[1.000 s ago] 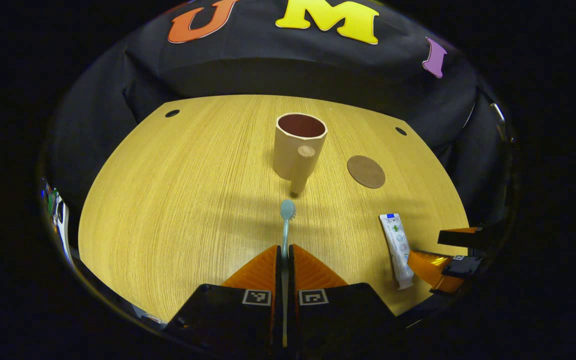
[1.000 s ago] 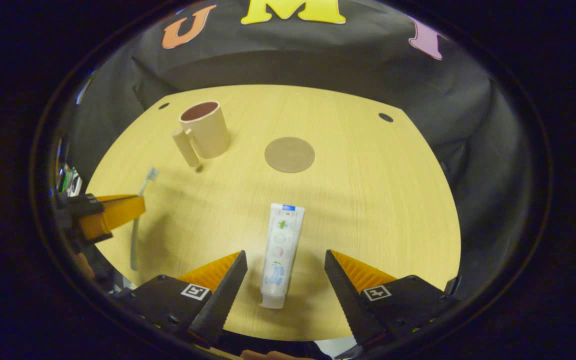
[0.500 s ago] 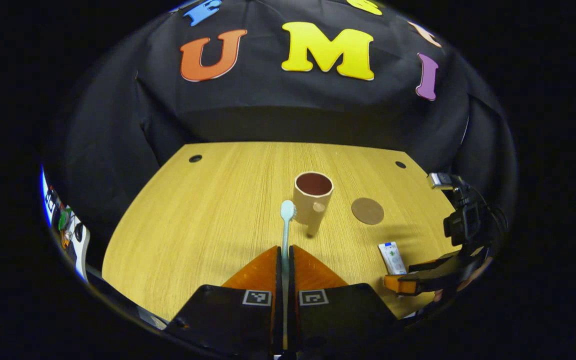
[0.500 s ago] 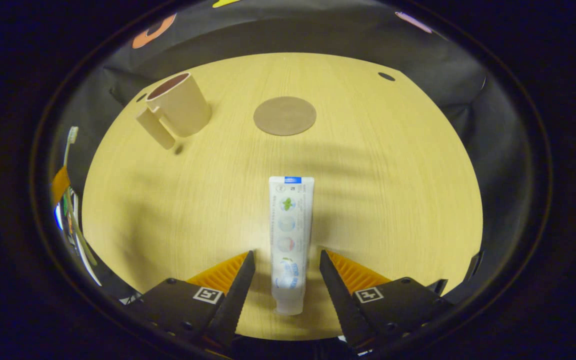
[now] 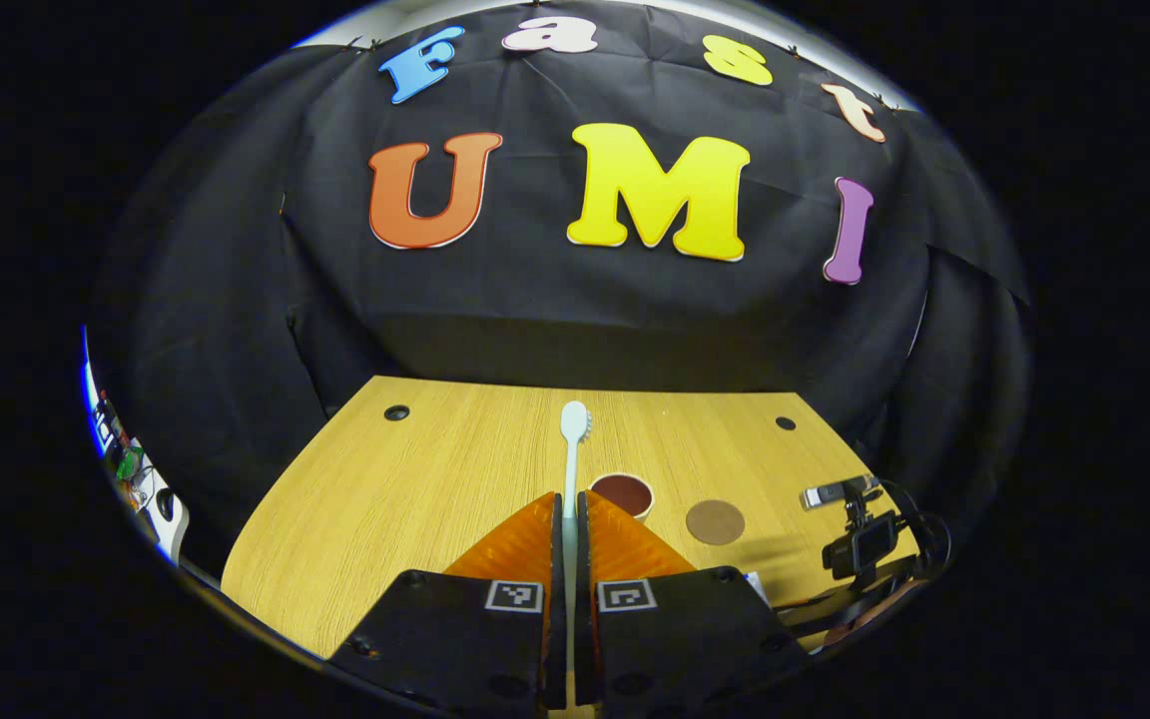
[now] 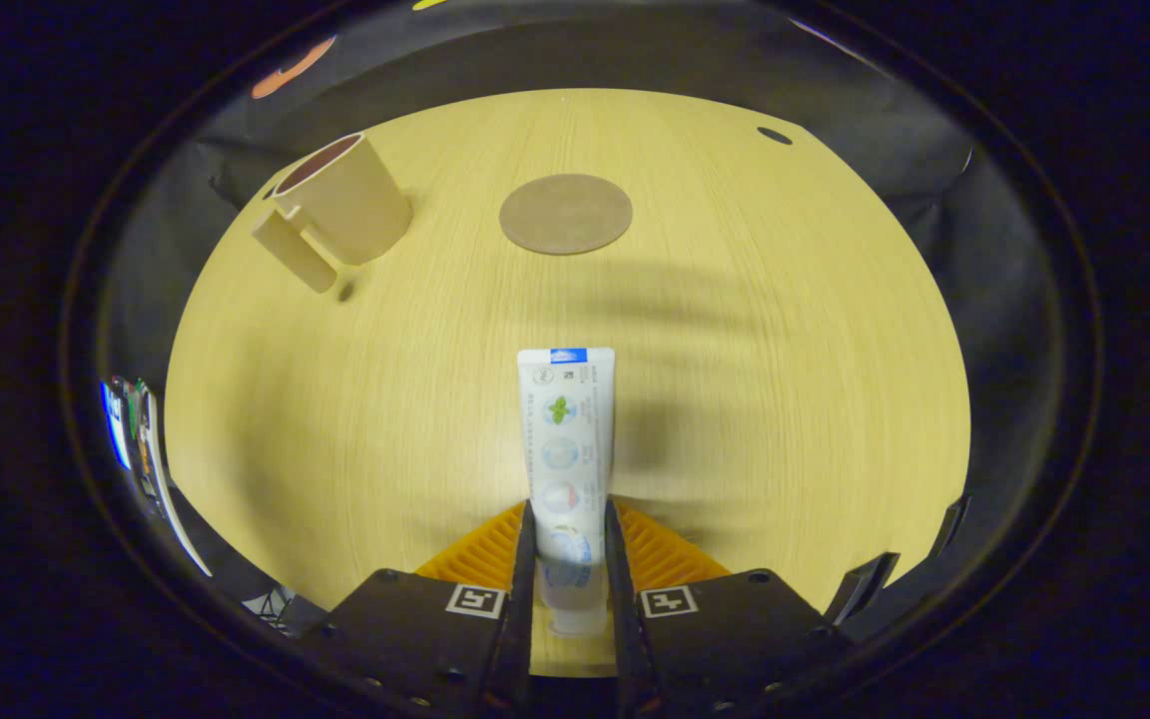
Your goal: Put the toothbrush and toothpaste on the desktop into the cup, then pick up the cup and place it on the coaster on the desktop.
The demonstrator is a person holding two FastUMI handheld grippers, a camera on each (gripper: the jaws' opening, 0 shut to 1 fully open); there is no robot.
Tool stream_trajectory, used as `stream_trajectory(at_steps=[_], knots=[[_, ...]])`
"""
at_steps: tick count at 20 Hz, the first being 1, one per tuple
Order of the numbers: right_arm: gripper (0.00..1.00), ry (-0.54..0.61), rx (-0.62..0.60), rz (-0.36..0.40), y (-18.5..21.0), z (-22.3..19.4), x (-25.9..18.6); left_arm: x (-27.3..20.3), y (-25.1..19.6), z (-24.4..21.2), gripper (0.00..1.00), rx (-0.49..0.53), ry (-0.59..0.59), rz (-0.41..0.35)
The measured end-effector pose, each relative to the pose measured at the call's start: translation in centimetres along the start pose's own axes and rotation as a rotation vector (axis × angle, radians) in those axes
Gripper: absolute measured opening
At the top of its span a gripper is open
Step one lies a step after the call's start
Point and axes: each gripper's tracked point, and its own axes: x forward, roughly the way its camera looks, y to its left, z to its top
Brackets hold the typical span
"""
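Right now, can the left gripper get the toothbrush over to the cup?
Probably yes. The left gripper is shut on the toothbrush, held up above the table. The cup stands open just ahead, with nothing between them.

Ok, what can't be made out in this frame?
- Left gripper view: the cup body is hidden behind the left gripper holding the toothbrush.
- Right gripper view: the toothpaste cap end is masked by the right gripper; whether it is lifted is unclear.

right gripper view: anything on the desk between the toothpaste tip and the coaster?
Nothing. In the right gripper view, bare desktop runs from the toothpaste up to the coaster; the cup stands off to the side.
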Motion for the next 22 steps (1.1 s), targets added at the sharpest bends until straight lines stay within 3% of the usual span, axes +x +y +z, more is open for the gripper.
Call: stream_trajectory(at_steps=[5,10,14,18,21,22], knots=[[0.33,-0.137,-0.018,0.057,0.0,1.5,-2.1,2.7,0.3,3.0,0.06,0.015,-0.098,0.009],[0.33,-0.35,-0.013,0.05,-1.7,4.7,-7.3,6.2,-2.5,4.8,0.06,-0.027,-0.126,-0.08],[0.33,-0.457,0.041,0.075,-2.5,6.1,-12.2,8.7,-4.5,4.4,0.06,-0.072,-0.117,-0.14],[0.33,-0.591,0.126,-0.029,-6.3,7.3,-17.0,10.9,-5.6,4.3,0.06,-0.078,-0.11,-0.174],[0.3,-0.65,0.166,-0.039,-7.8,7.5,-18.6,12.6,-5.4,4.2,0.06,-0.057,-0.112,-0.168],[0.34,-0.652,0.188,-0.041,-8.3,7.2,-18.8,13.3,-5.4,4.1,0.06,-0.058,-0.112,-0.168]])
